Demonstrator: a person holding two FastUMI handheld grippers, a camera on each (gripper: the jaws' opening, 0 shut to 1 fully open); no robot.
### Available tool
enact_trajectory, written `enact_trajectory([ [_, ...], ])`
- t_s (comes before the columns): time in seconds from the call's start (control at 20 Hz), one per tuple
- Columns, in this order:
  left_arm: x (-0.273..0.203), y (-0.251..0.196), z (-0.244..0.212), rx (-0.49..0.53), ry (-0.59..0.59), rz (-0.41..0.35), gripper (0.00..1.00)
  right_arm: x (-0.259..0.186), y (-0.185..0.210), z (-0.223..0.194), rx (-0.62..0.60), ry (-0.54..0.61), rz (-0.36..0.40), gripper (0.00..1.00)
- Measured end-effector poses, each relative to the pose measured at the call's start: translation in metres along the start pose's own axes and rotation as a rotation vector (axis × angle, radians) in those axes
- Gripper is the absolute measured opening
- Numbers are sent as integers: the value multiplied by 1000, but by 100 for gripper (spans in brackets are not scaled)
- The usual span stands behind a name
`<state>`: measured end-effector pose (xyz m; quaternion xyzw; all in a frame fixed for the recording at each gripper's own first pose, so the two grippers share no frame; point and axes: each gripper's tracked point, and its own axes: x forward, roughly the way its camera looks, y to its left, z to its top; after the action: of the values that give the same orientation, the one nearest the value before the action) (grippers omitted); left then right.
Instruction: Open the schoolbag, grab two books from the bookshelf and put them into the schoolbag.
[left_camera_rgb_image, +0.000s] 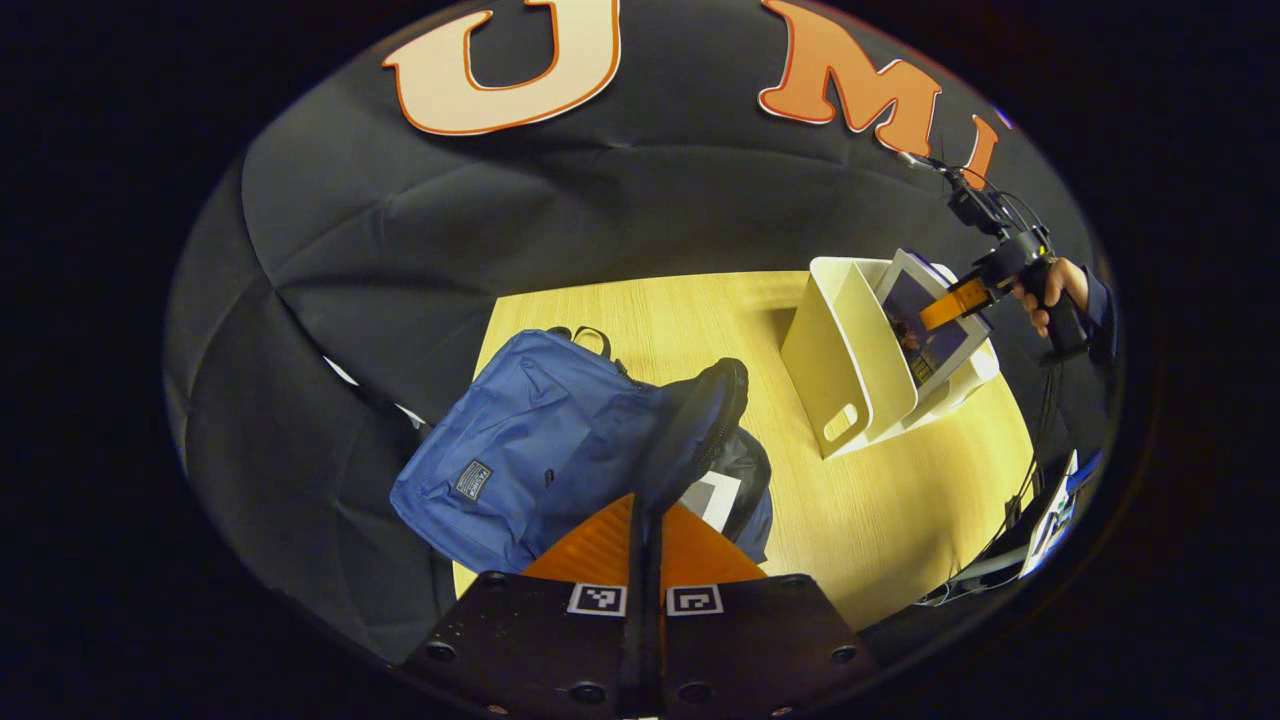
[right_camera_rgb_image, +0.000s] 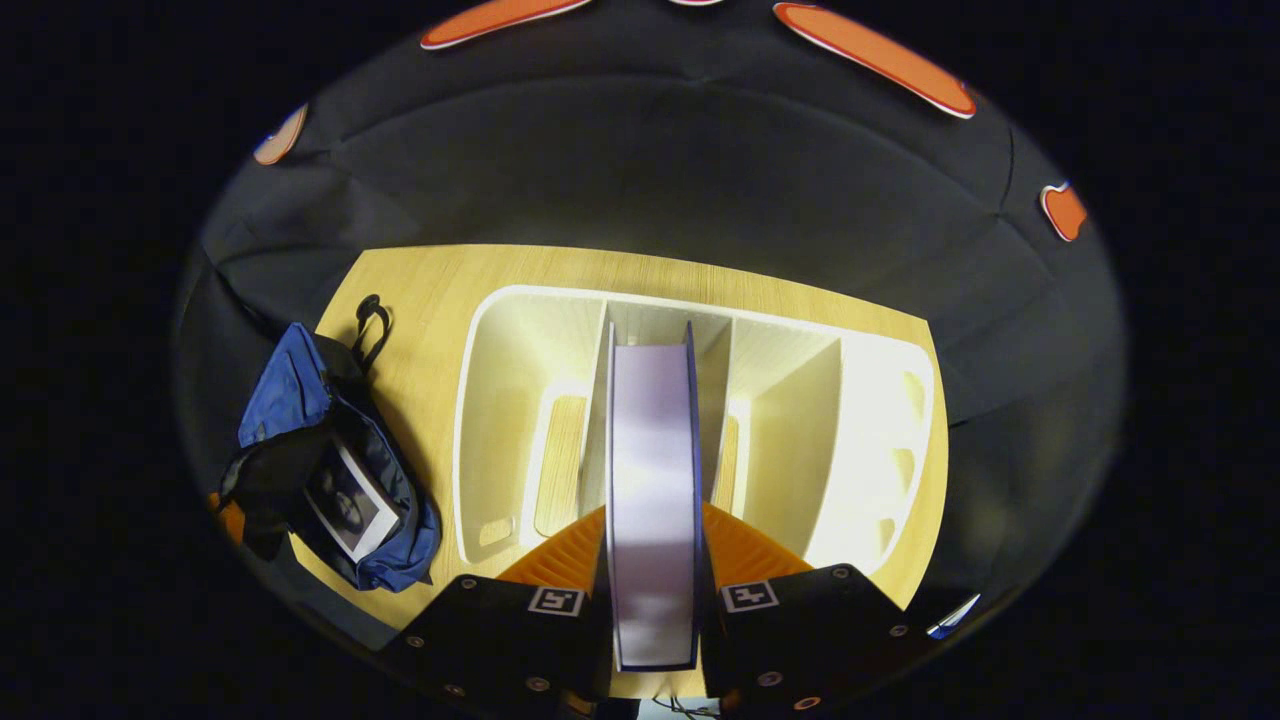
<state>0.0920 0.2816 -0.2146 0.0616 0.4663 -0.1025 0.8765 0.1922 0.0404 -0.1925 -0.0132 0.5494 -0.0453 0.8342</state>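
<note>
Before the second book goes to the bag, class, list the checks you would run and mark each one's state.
1. Right gripper shut on the book: ok.
2. Book free of the bookshelf: not ok, it stands between the dividers.
3. Left gripper pinching the flap of the schoolbag: ok.
4. One book already inside: ok.
5. Room left in the bag: cannot tell.

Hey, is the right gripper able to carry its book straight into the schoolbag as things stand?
Probably yes: the left gripper holds the schoolbag flap up, the mouth gapes, and bare table lies between it and the book the right gripper clamps.
</note>
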Motion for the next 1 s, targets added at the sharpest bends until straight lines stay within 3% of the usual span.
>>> enact_trajectory([
  [0.6, -3, -6, -3, 6, -14, -15, 0, -139, -24, -9, 65, -192, 99, 35],
  [0.7, -3, -6, -2, 2, -20, -13, 5, -162, -18, -11, 88, -233, 139, 35],
  [0.75, -4, -5, -1, 1, -23, -10, 0, -172, -14, -15, 102, -246, 164, 34],
  [1.0, -4, -6, -2, 9, -20, -8, 0, -184, 18, -32, 199, -271, 308, 33],
])
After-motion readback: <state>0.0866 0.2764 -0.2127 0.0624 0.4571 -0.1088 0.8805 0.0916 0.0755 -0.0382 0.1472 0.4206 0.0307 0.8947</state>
